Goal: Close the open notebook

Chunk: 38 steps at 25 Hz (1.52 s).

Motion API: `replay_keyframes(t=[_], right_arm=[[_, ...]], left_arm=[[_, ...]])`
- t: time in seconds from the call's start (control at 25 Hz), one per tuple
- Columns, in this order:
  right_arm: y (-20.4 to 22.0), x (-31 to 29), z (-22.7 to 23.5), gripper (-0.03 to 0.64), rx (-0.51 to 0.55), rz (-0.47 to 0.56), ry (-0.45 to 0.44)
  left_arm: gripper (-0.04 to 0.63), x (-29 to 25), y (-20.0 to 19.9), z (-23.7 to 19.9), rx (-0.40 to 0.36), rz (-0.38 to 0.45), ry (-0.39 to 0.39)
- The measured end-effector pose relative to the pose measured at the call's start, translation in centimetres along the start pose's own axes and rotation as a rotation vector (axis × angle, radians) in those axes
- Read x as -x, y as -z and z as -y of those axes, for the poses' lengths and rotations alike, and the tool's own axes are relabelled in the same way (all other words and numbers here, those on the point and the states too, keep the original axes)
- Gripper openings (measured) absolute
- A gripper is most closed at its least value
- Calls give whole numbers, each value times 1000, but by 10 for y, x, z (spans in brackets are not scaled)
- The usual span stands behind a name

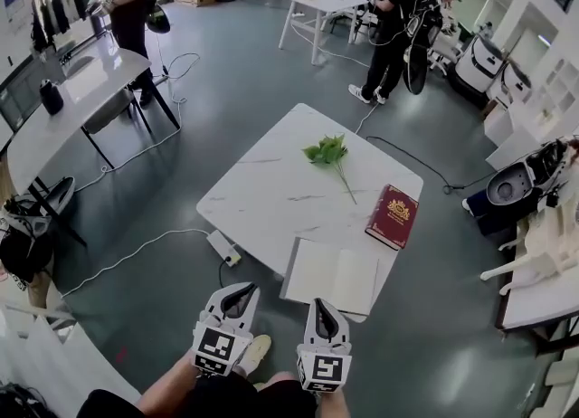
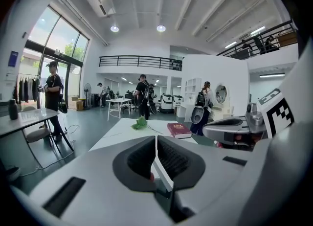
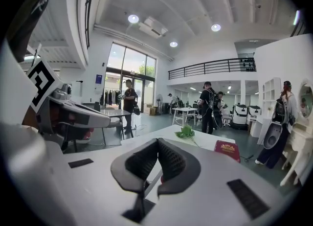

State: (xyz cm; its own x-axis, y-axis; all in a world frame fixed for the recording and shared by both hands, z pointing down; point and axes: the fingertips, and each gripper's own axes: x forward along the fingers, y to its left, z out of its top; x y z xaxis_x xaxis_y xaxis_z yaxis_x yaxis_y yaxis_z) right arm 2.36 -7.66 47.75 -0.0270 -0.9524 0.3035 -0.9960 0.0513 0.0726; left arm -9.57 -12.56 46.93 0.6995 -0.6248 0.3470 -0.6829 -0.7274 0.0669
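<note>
The open notebook (image 1: 333, 276) lies flat with blank cream pages at the near edge of the white marble table (image 1: 271, 190). My left gripper (image 1: 237, 294) hovers off the table's near corner, left of the notebook, with its jaws shut and nothing in them (image 2: 155, 142). Just below the notebook's near edge is my right gripper (image 1: 323, 309), also shut and empty (image 3: 156, 146). In both gripper views the jaws hide the notebook.
A red hardcover book (image 1: 393, 216) lies right of the notebook and a green leafy sprig (image 1: 329, 152) lies mid-table. A power strip (image 1: 223, 248) with a cable is on the floor left of the table. White furniture (image 1: 543, 253) stands right, another table (image 1: 81, 90) left, people beyond.
</note>
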Motion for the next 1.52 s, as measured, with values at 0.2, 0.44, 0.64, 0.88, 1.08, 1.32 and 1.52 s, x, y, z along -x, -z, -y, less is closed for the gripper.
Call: replay_keyframes(t=[0.2,0.44,0.64,0.88,1.08,1.32,1.52], right_arm=[[25,-23,-10,18,11,-53,-20],[71,-42,-20,18,-3,-124,-52],[113,-55,-26,18,-2,-184,-81],[149,-77,-34,18,8,-223,-117],[175,-90,-39,68,50,-262,-138],[199,-104,-46,196,139,-324,-150],[221,-116,-48,335,227,-363,-130]], left_arm=[[32,-11,22,-14,25,-30,-7],[32,-24,60,-20,49,-79,-19],[32,-36,98,-21,86,-124,-35],[32,-51,137,-27,108,-163,-53],[31,-58,158,-28,133,-186,-62],[32,-61,173,-31,159,-207,-68],[32,-67,183,-35,183,-216,-74]])
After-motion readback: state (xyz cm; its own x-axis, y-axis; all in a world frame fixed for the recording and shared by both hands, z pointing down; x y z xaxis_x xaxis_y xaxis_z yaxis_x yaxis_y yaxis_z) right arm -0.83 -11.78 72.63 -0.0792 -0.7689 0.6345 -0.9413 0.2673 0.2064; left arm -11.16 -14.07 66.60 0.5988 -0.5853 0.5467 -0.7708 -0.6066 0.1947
